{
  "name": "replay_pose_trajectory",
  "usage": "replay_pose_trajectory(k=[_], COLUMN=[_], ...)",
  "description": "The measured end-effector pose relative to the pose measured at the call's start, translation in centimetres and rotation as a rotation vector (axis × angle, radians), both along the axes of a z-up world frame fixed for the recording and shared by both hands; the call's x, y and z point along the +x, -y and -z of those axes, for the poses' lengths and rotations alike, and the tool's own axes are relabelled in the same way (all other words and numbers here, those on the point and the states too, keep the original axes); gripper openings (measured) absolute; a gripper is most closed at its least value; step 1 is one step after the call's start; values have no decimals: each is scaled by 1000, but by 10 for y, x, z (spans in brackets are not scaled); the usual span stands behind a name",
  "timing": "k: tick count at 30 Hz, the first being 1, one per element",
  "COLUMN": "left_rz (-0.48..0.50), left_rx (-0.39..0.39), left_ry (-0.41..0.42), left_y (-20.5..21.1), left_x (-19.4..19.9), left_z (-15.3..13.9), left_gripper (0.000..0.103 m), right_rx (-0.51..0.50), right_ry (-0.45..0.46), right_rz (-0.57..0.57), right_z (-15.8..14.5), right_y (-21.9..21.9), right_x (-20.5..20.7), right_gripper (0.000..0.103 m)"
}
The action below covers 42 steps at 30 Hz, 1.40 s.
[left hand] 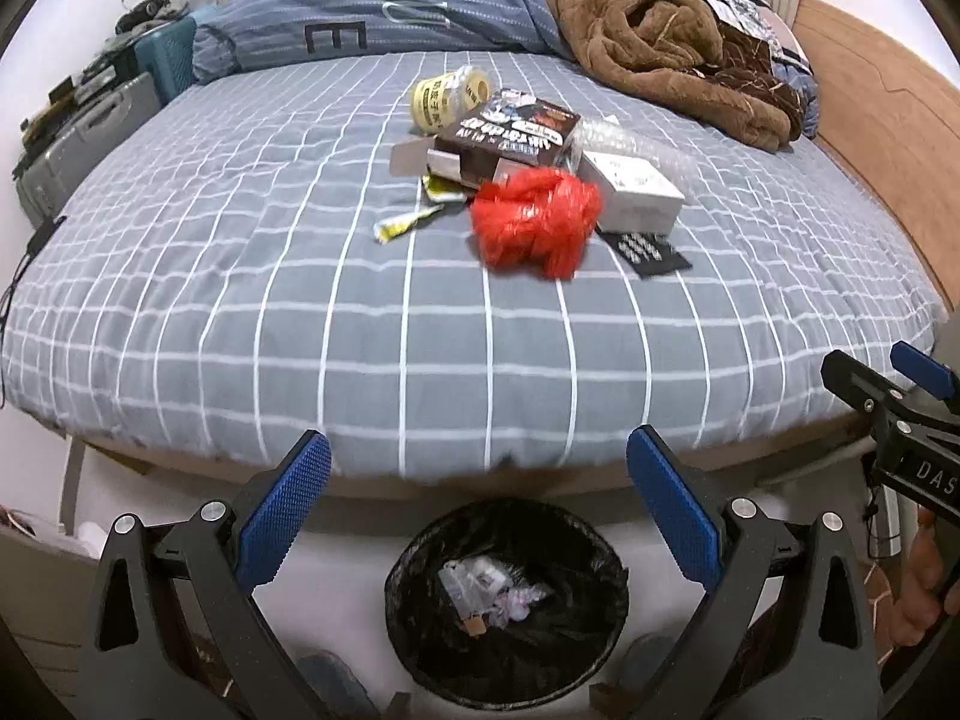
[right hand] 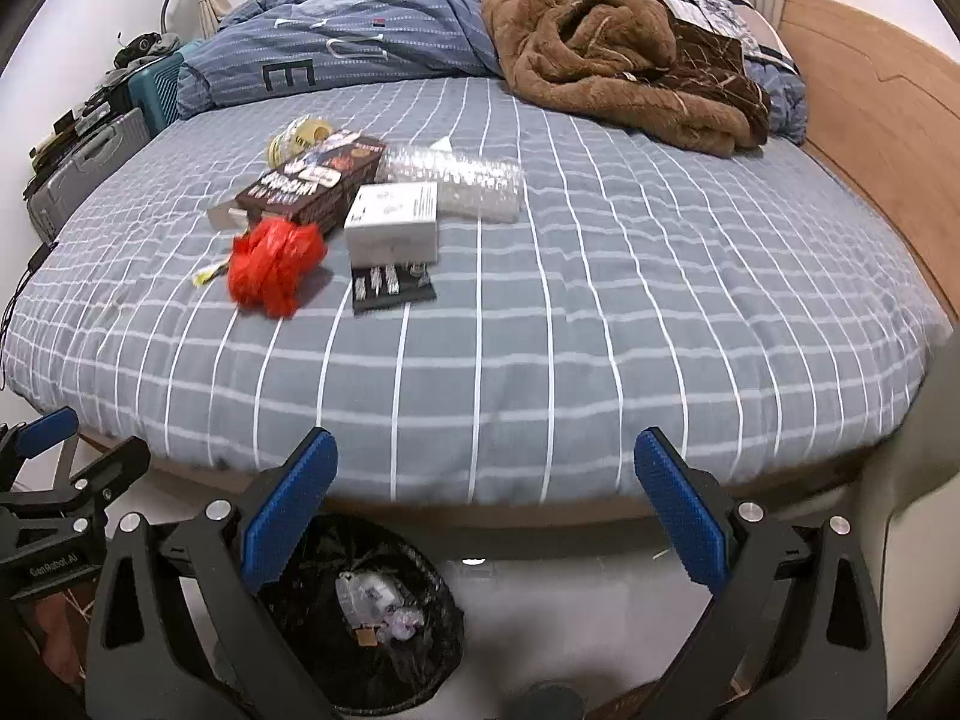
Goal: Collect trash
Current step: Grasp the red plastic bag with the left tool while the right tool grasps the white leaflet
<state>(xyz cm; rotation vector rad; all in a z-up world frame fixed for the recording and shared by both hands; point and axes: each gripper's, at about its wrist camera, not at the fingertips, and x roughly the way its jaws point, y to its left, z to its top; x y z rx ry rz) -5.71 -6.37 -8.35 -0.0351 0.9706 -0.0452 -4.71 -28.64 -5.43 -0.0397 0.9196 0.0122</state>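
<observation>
A pile of trash lies mid-bed: a crumpled red plastic bag (left hand: 536,221) (right hand: 273,267), a dark printed box (left hand: 510,131) (right hand: 312,183), a white box (left hand: 636,189) (right hand: 393,222), a yellow tape roll (left hand: 447,97) (right hand: 298,137), a black card (left hand: 645,252) (right hand: 393,288), bubble wrap (right hand: 462,180) and a yellow wrapper (left hand: 405,223). A black-lined bin (left hand: 507,600) (right hand: 366,612) stands on the floor below the bed's edge, holding some scraps. My left gripper (left hand: 478,510) is open and empty over the bin. My right gripper (right hand: 486,516) is open and empty, right of the bin.
The grey checked bed (right hand: 540,330) carries a blue duvet (left hand: 372,6) and a brown blanket (left hand: 666,48) at the far side. A wooden headboard (right hand: 870,120) runs along the right. Cases and clutter (left hand: 78,132) stand at the left wall.
</observation>
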Motion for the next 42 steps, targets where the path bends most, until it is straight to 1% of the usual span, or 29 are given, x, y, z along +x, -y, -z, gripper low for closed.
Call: replay_pose_trajectory(k=[8,14,18,26,31,33,34,37,38,39,41,42], left_rz=[-7,-4,-3,1,16,21,23,37,44,50,59,56], left_rx=[-22,-29,-32,-33,-32,-37,-41,-53,-61,-70,-80,-71], left_ry=[-12,-26,-40,-60,-72,-80,-83,-92,-98,-105,-120,-116], left_y=[5,9,12,15,21,22,22,26,28,28,31,32], left_x=[49,88,108,133,146,149,150,153,154,154,155,155], left_z=[3,9,15,23,30,33,34,38,39,40,42,42], left_gripper=[97,97,96,95,91,85,84,77,72,64,59,56], right_rx=[18,23,20,31,52,54,57,64,67,69,81,85], right_ry=[-17,-34,-58,-114,-149,-165,-174,-194,-198,-203,-208,-205], right_rz=[-25,-58,-75,-99,-99,-98,-99,-91,-88,-85,-87,-84], right_z=[-4,-4,1,20,31,36,39,45,46,48,49,49], right_y=[-3,-16,-28,-47,-56,-59,-60,-61,-61,-61,-60,-59], right_x=[64,117,150,194,210,214,216,219,220,221,222,221], right_gripper=[95,95,95,95,95,92,91,84,81,75,67,67])
